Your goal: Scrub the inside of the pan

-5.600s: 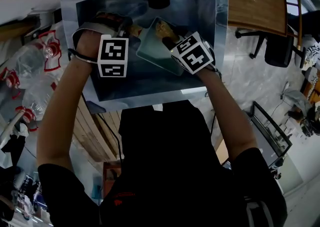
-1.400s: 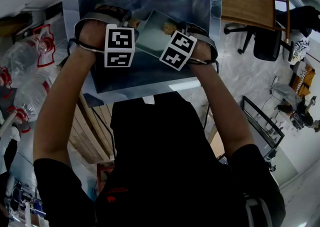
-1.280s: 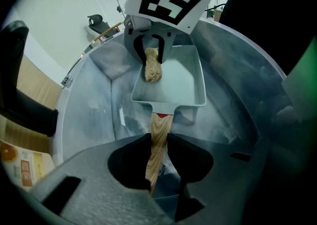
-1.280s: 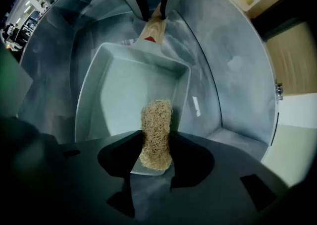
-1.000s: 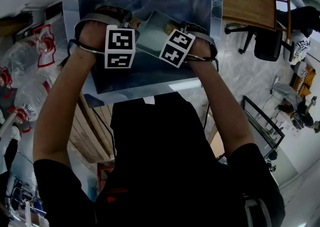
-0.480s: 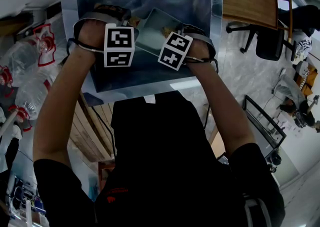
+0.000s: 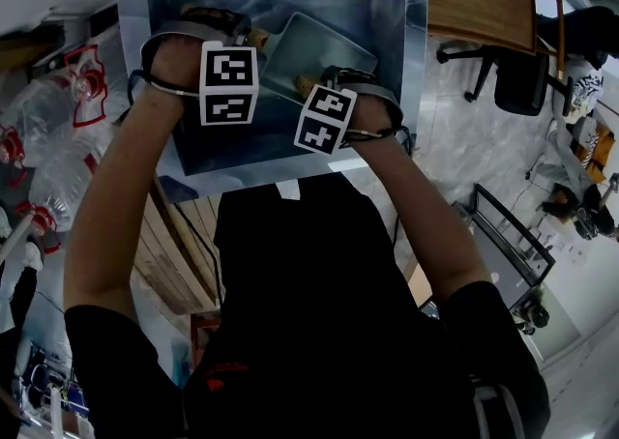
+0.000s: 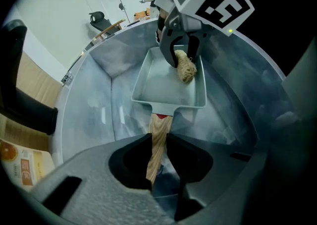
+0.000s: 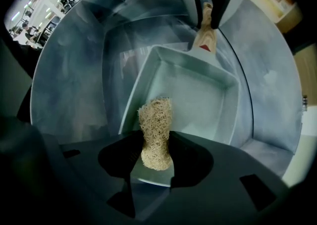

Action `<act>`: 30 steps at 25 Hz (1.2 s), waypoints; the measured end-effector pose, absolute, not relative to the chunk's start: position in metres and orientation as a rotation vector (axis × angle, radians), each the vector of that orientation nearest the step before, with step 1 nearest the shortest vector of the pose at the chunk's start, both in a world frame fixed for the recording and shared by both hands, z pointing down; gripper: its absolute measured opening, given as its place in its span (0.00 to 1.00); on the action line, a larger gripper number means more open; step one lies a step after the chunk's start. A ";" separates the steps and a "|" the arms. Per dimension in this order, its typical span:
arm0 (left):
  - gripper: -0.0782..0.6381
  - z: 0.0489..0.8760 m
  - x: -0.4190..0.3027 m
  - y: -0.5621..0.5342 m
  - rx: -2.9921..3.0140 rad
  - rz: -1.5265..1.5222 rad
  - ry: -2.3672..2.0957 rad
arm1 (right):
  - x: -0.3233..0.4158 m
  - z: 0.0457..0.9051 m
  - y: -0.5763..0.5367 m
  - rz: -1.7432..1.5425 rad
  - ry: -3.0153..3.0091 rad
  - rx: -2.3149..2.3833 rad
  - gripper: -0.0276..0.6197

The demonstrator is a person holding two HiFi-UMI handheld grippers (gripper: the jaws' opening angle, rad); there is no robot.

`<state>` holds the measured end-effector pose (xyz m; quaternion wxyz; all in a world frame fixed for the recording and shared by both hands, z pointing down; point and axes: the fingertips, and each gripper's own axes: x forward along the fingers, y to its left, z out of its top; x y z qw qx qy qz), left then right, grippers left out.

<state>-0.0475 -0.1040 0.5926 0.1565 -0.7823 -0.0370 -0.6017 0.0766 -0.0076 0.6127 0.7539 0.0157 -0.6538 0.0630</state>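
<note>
Jaws of left gripper (image 8: 158, 159) tightening on pan handle (image 8: 159, 131); right gripper (image 9: 151, 163), clamping scrubber (image 9: 155, 122), nearer.

Looks like an office or lab workspace, not a home kitchen: rectangular stainless-steel sink basin (image 7: 385, 31) set beside a brown wooden desk top (image 7: 479, 2), black swivel office chair (image 7: 522, 84) on pale glossy tiled floor (image 7: 464, 152), large clear plastic water bottles with red labels (image 7: 58, 171) alongside.
</note>
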 end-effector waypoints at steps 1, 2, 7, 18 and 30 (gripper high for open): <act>0.25 0.593 -0.047 -0.104 -2.240 -1.723 -0.104 | 0.075 0.613 -0.005 0.137 -1.431 0.028 0.31; 0.25 0.593 -0.047 -0.104 -2.240 -1.724 -0.103 | 0.074 0.613 -0.003 0.135 -1.433 0.025 0.31; 0.25 0.593 -0.048 -0.104 -2.229 -1.733 -0.093 | 0.073 0.613 -0.003 0.134 -1.445 0.031 0.31; 0.26 0.560 -0.050 -0.110 -2.197 -1.728 -0.006 | 0.073 0.576 -0.026 0.140 -1.560 0.180 0.31; 0.26 0.444 -0.033 -0.073 -2.435 -1.529 0.344 | 0.082 0.473 -0.040 0.127 -1.777 0.392 0.31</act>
